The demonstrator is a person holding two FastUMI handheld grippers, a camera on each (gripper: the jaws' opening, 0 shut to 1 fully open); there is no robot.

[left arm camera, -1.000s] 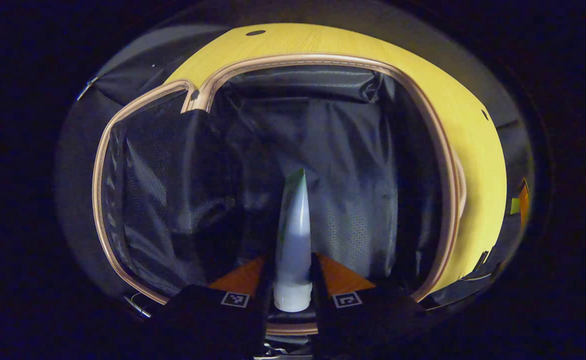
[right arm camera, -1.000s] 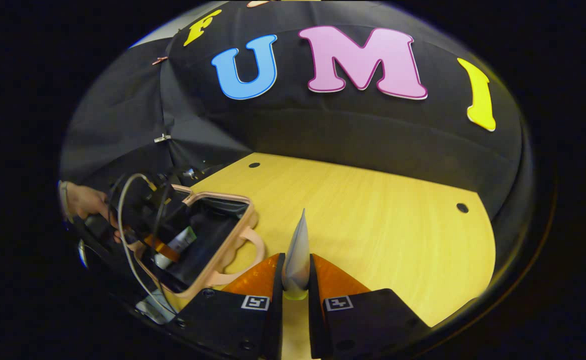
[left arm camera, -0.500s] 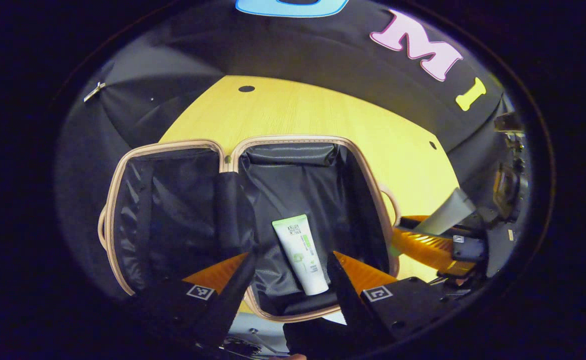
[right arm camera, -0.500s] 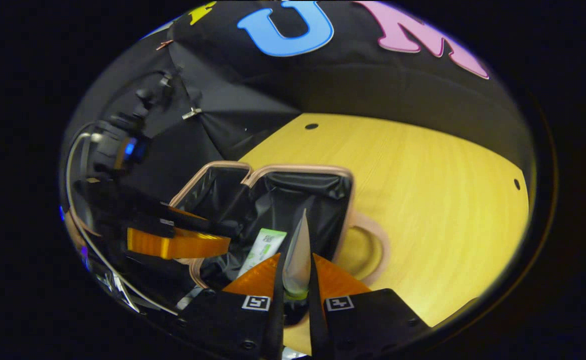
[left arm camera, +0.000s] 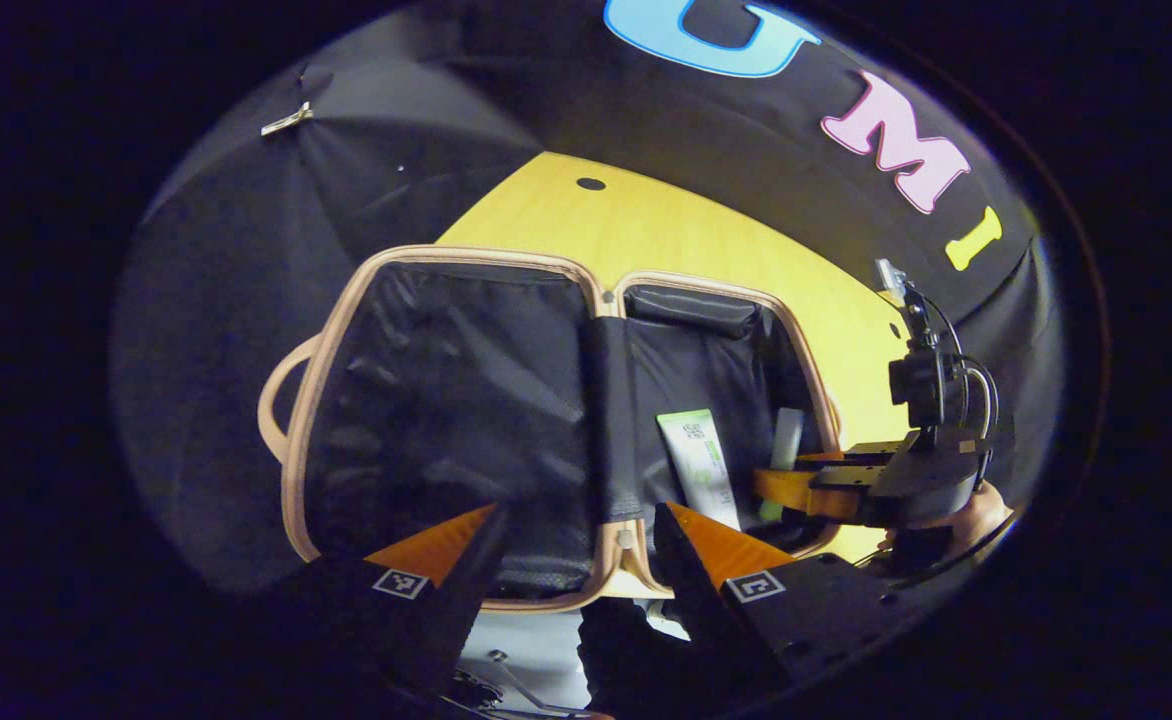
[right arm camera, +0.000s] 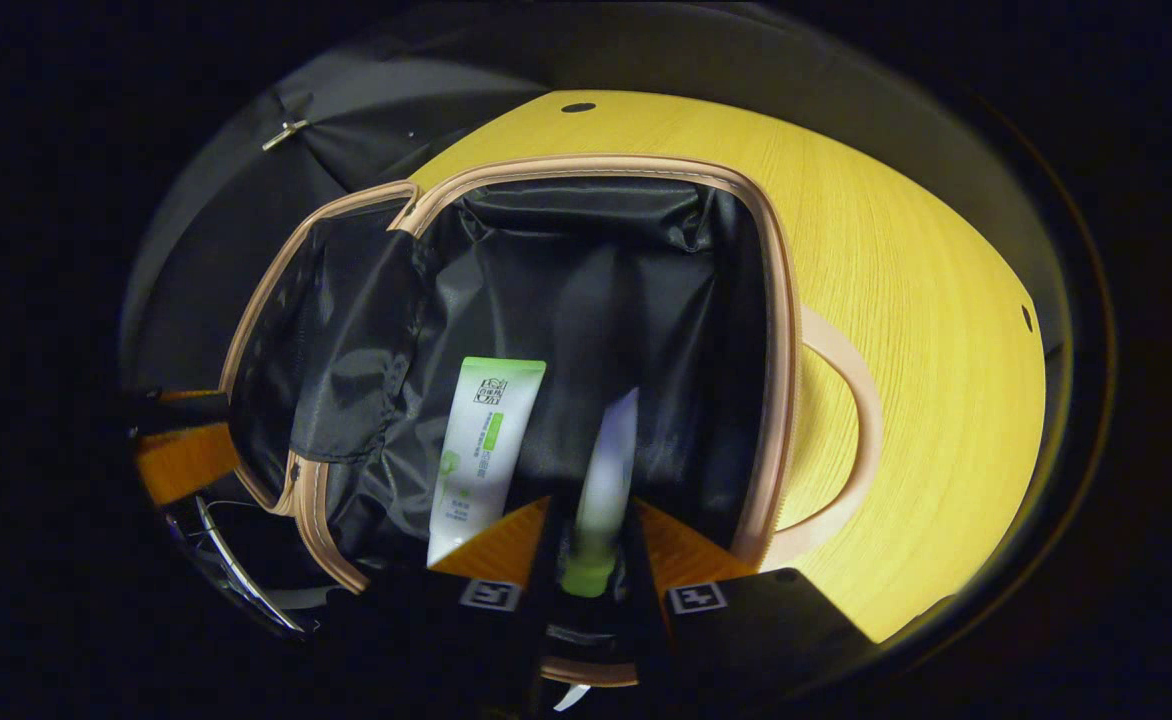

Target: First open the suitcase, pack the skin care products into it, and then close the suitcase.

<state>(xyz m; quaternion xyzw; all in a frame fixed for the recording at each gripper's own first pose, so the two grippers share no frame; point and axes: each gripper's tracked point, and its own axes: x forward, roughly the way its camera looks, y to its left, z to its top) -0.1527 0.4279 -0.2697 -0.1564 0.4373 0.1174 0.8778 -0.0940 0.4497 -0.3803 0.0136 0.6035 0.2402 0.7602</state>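
My right tool is clamped on a pale tube, its long axis running forward along the fingers, green cap nearest me, over the open suitcase. A second tube lies flat inside, cap toward me. My left tool is spread apart, empty, above the bench.

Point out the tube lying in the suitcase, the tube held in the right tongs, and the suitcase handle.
Lying tube [right arm camera: 481, 450], right gripper view, mid-body.
Held tube [right arm camera: 608, 480], right gripper view, body above the cap.
Suitcase handle [right arm camera: 861, 420], right gripper view, outer curve.
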